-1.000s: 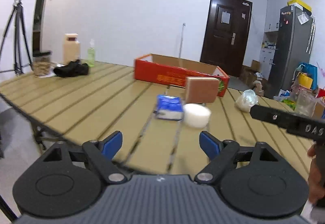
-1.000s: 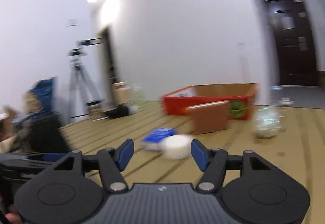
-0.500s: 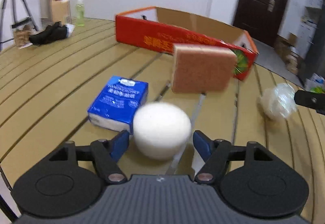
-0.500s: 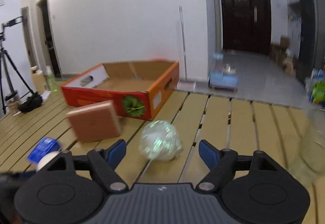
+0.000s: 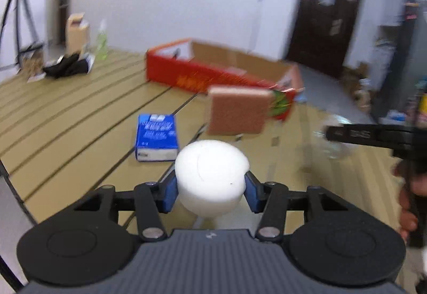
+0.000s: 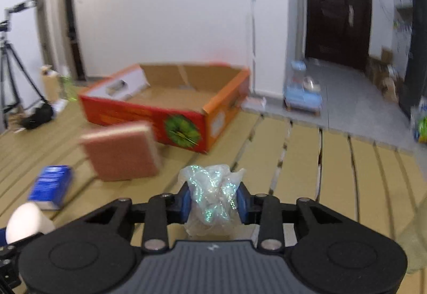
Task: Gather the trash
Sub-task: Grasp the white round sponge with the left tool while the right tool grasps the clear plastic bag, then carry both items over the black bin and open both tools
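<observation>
While the left gripper is clamped on the white cup and the right gripper on the crumpled plastic, both grips are best held firm until the cardboard box ahead is reached.

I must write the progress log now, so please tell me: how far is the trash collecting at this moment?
Done: nothing shows in the open red cardboard box yet. In hand: the left tool is shut on the white round foam piece, and the right tool is shut on the crumpled clear plastic wrap. Left: both must go in; the blue tissue pack and brown square sponge remain on the table.
</observation>
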